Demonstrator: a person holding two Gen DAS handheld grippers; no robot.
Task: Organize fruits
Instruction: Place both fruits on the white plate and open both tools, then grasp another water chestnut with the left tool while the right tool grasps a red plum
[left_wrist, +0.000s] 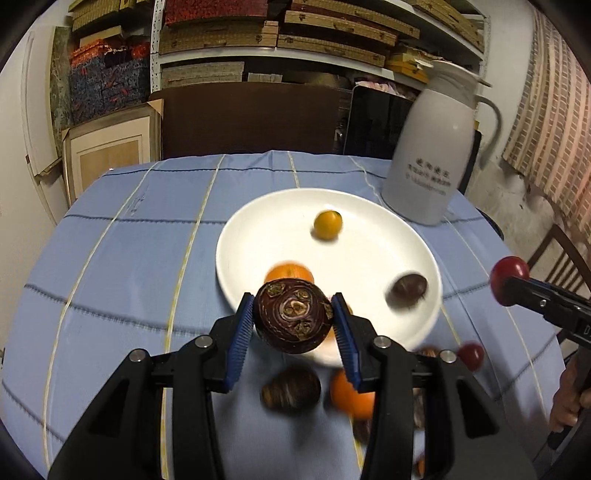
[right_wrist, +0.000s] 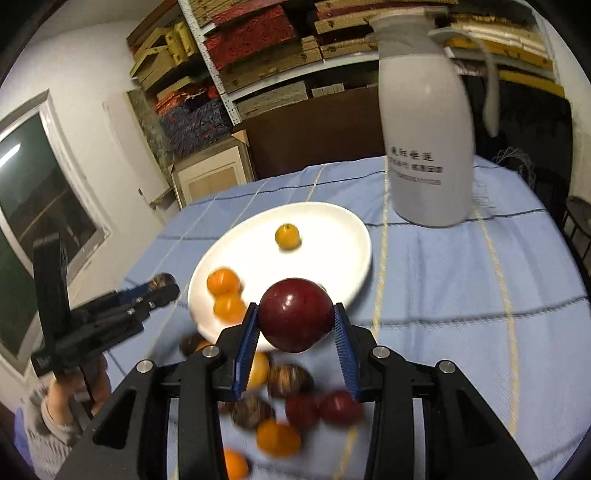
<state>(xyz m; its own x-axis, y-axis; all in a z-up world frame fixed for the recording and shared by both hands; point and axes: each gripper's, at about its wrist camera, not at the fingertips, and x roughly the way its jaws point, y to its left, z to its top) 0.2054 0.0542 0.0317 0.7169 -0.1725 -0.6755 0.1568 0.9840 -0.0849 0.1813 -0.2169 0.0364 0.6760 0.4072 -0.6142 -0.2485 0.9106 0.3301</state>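
My left gripper (left_wrist: 294, 320) is shut on a dark brown water chestnut (left_wrist: 293, 317), held above the near rim of the white plate (left_wrist: 258, 225). My right gripper (right_wrist: 295, 321) is shut on a dark red round fruit (right_wrist: 295, 319) just above the plate's near edge (right_wrist: 351, 229); it also shows in the left wrist view (left_wrist: 509, 280). The plate holds a small yellow fruit (left_wrist: 327, 224), an orange one (left_wrist: 290, 273) and a dark chestnut (left_wrist: 408, 290). Several orange, red and brown fruits (right_wrist: 284, 410) lie loose on the blue cloth below the grippers.
A tall white thermos jug (left_wrist: 430, 155) stands on the cloth just behind and right of the plate. The round table has a blue checked cloth (left_wrist: 129, 258). Shelves with boxes (left_wrist: 258, 40) and a dark board stand behind the table. A wooden chair (left_wrist: 561, 254) is at right.
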